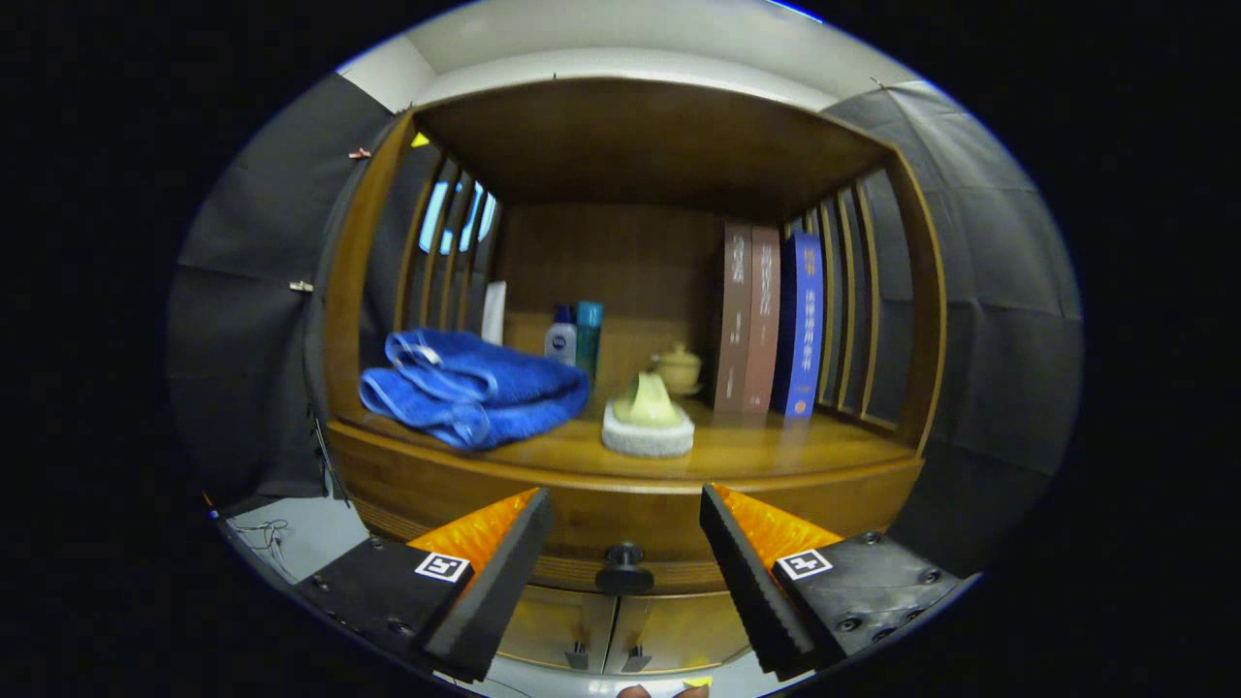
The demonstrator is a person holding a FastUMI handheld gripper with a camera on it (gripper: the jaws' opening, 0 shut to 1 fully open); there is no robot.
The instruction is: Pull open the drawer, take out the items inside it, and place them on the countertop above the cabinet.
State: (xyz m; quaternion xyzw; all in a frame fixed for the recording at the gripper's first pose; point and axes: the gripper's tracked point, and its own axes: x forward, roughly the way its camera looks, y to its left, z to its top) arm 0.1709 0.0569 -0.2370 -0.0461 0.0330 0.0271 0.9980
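Gripper (pixel 625 538): held wide apart, nothing clamped; both fingers are aimed at the cabinet front.
Drawer knob (pixel 624 567): dark round knob, seen between the two fingers, untouched by either.
Drawer (pixel 582 514): closed, flush under the countertop edge; contents cannot be seen.
Countertop (pixel 776 451): wooden surface above the drawer, inside an open shelf with slatted sides.
Blue towel (pixel 470 386): folded, laid on the countertop's left part.
Sponge pad (pixel 648 431): pale round pad near the front middle, topped by a yellow-green item.
Teapot (pixel 678 369): small, behind the pad.
Bottles (pixel 574 334): two, stood at the back beside the towel.
Books (pixel 771 320): three upright at the right, two brown and one blue.
Lower doors (pixel 611 630): closed, below the drawer.
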